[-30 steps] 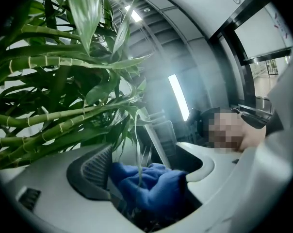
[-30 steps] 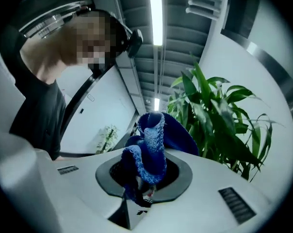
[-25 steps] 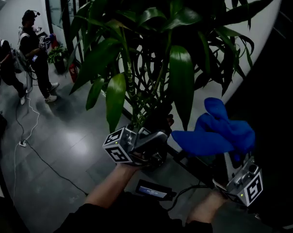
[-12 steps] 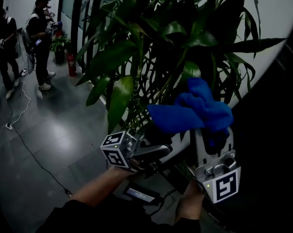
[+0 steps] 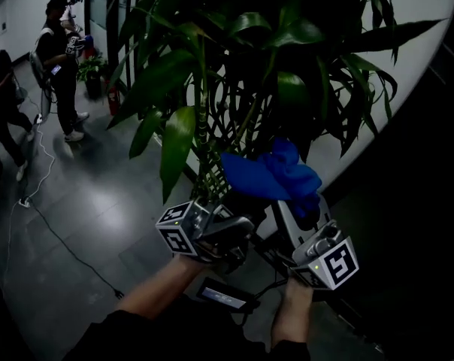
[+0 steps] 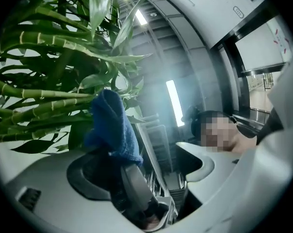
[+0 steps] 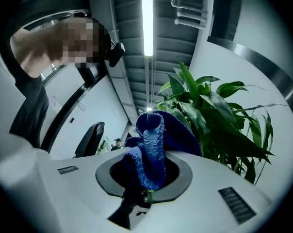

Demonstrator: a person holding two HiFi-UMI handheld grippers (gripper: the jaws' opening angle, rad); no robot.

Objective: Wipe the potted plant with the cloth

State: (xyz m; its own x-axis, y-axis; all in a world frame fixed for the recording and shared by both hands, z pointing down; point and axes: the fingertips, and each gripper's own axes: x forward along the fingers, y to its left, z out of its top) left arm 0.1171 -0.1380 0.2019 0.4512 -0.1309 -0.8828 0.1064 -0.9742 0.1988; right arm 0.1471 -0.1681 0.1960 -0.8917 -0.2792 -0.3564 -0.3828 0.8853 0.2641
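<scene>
Right gripper [image 7: 145, 191] clamps cloth [image 7: 151, 149] by plant [image 7: 214, 115]; left gripper [image 5: 246, 228] gapes empty.

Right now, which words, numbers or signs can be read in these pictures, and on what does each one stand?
Nothing can be read for certain.
Marker cubes: black-and-white square patterns, no letters.
Lit device screen: too small.
Dark housing label, right gripper view: blurred.
Small overhead sign, left gripper view: blurred.

The blue cloth [image 5: 276, 175] at frame centre looks soft, with a coarse ribbed knit. The potted plant's broad green leaves [image 5: 178, 145] are smooth and glossy. The grey floor tiles [image 5: 84, 201] at left shine faintly.
</scene>
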